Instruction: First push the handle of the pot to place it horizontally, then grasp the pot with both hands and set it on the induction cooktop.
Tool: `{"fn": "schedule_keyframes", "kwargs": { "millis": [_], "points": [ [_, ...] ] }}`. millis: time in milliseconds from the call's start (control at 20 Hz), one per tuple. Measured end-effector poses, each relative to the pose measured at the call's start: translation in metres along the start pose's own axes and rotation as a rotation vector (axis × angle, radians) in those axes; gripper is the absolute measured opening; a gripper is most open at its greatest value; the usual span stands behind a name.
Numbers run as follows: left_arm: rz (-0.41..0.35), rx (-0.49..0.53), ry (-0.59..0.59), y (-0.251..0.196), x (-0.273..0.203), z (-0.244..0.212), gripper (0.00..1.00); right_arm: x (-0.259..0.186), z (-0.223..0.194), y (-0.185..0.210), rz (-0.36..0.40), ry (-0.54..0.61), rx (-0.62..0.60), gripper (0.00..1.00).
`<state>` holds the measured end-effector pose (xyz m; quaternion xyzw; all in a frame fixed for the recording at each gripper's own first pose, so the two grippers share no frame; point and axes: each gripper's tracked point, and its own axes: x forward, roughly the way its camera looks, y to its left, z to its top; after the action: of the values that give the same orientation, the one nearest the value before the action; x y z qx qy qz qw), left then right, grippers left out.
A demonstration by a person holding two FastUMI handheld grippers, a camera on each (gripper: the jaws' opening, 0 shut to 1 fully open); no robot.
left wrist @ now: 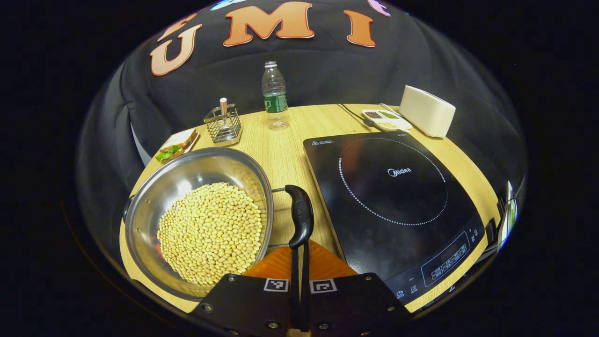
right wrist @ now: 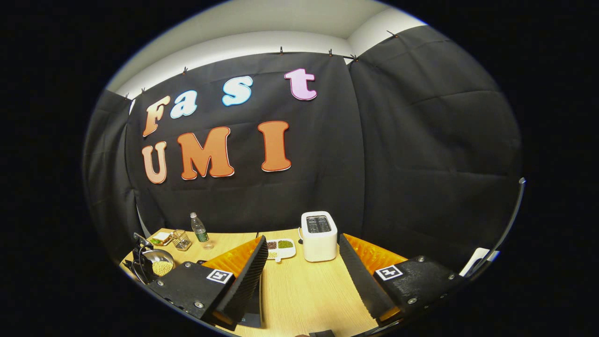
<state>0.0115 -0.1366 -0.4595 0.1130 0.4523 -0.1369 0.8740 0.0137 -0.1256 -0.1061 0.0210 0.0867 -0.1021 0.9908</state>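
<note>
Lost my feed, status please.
Left gripper shut, at pot handle. Right gripper open, raised. Pot off induction cooktop. Path clear.

Steel pot [left wrist: 196, 220] of soybeans, black handle [left wrist: 300, 216] perhaps upright, just left of black induction cooktop [left wrist: 393, 206]

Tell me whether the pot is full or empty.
Partly full: the pot holds a heap of pale beans, with bare steel wall showing above them.
</note>
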Motion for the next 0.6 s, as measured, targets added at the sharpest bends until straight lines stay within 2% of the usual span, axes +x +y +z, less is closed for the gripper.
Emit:
{"fn": "schedule_keyframes", "kwargs": {
  "millis": [50,100,150,200,350,600],
  "points": [
    [-0.004,0.005,-0.007,0.000,-0.004,0.001,0.02,-0.002,0.003,0.004,0.001,-0.003,-0.005,0.95],
    [-0.010,0.009,-0.016,0.001,-0.008,0.002,0.02,-0.005,0.005,0.008,0.003,-0.007,-0.009,1.00],
    [-0.016,0.010,-0.025,0.001,-0.012,0.002,0.02,-0.007,0.008,0.014,0.008,-0.011,-0.013,1.00],
    [-0.025,0.002,-0.034,0.002,-0.019,0.003,0.01,-0.010,0.010,0.019,0.014,-0.016,-0.018,0.95],
    [-0.062,-0.025,-0.066,0.003,-0.041,0.005,0.02,-0.017,0.016,0.042,0.042,-0.027,-0.036,0.95],
    [-0.059,-0.041,-0.146,0.035,-0.083,0.015,0.02,-0.030,0.026,0.086,0.104,-0.049,-0.064,0.95]
  ]
}}
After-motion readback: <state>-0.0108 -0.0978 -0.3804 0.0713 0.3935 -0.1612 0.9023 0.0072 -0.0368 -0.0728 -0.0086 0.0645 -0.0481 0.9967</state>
